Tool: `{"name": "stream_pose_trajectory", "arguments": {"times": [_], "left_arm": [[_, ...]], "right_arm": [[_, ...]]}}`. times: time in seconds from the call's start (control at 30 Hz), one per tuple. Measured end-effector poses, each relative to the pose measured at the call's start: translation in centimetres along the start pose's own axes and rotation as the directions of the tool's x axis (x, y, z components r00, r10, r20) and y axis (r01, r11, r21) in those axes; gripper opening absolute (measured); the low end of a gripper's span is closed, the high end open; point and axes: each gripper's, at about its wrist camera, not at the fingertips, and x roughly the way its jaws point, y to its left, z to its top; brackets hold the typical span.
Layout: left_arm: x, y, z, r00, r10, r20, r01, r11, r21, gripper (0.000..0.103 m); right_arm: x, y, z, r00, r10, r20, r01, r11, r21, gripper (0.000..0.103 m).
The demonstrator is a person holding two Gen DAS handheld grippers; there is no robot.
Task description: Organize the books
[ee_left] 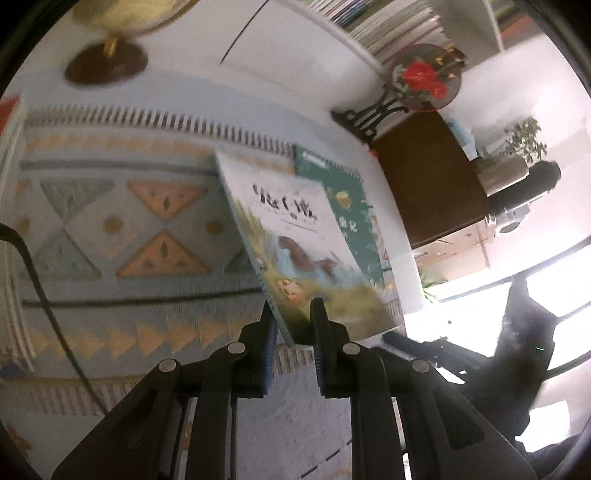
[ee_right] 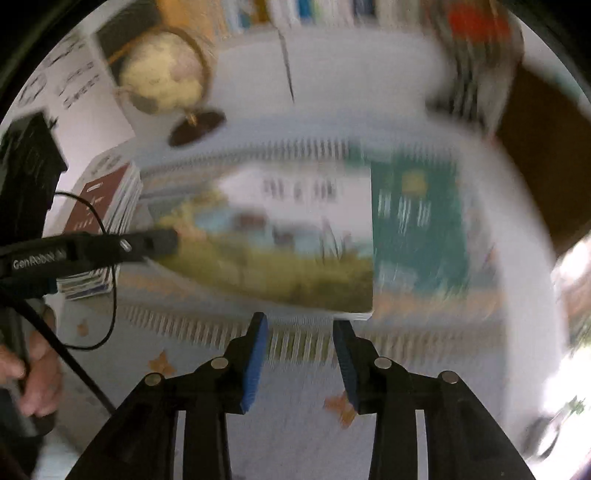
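I'm pinching the picture book (ee_left: 295, 240) mid-frame with my left gripper (ee_left: 293, 314), lifting it off the green book (ee_left: 351, 206). Right gripper (ee_right: 301, 332) hanging spread, empty. Stack (ee_right: 99, 221) waiting left, so roughly halfway.

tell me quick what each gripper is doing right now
left gripper: shut on the edge of the illustrated book, lifting it.
right gripper: open, holding nothing, just short of the book.

Right wrist view smeared by motion, green book (ee_right: 417, 221) title unreadable, globe (ee_left: 122, 14) top cropped, possibly blurred
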Motion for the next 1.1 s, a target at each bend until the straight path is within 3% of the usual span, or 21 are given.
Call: {"name": "stream_pose_trajectory", "arguments": {"times": [0.13,0.27,0.33,0.53,0.7,0.8,0.9,0.97,1.03,1.1], "left_arm": [[2.4,1.3,-0.8,0.996,0.078,-0.052,-0.078,0.997,-0.008,0.012],[2.8,2.3,-1.0,0.997,0.065,-0.049,-0.068,0.995,-0.068,0.016],[3.1,2.1,-0.7,0.996,0.082,-0.045,-0.085,0.994,-0.067,0.016],[4.4,2.7,-0.1,0.986,0.164,-0.038,-0.167,0.979,-0.114,0.026],[6.1,2.9,-0.6,0.98,0.158,-0.117,-0.172,0.978,-0.118,0.028],[6.3,2.2,-0.6,0.984,0.149,-0.101,-0.16,0.981,-0.113,0.043],[6.3,2.1,-0.6,0.985,0.147,-0.096,-0.158,0.98,-0.12,0.044],[5.7,2.0,-0.6,0.992,0.109,-0.065,-0.117,0.983,-0.139,0.044],[3.8,1.7,-0.6,1.0,0.0,0.028,0.005,0.985,-0.173,0.044],[1.8,0.9,-0.4,0.987,-0.092,0.13,0.115,0.976,-0.183,0.042]], "right_arm": [[1.7,-3.9,-1.1,0.996,0.043,-0.083,-0.031,0.99,0.137,0.036],[2.5,-5.8,1.7,0.996,0.072,-0.044,-0.061,0.977,0.204,0.05],[3.4,-5.7,3.7,0.996,0.086,-0.012,-0.081,0.973,0.218,0.051],[6.3,-5.1,6.5,0.999,-0.042,-0.03,0.046,0.983,0.176,0.051],[7.7,-4.2,6.7,0.998,-0.026,-0.06,0.033,0.993,0.109,0.05],[8.5,-3.9,6.5,0.996,-0.006,-0.086,0.015,0.995,0.099,0.053],[8.6,-4.1,6.4,0.997,0.003,-0.083,0.005,0.995,0.104,0.054],[8.6,-4.5,6.3,0.997,0.02,-0.08,-0.011,0.993,0.114,0.055],[8.4,-5.2,6.2,0.997,0.037,-0.07,-0.029,0.992,0.123,0.059],[8.4,-5.7,6.2,0.996,0.071,-0.058,-0.063,0.988,0.142,0.06]]}}
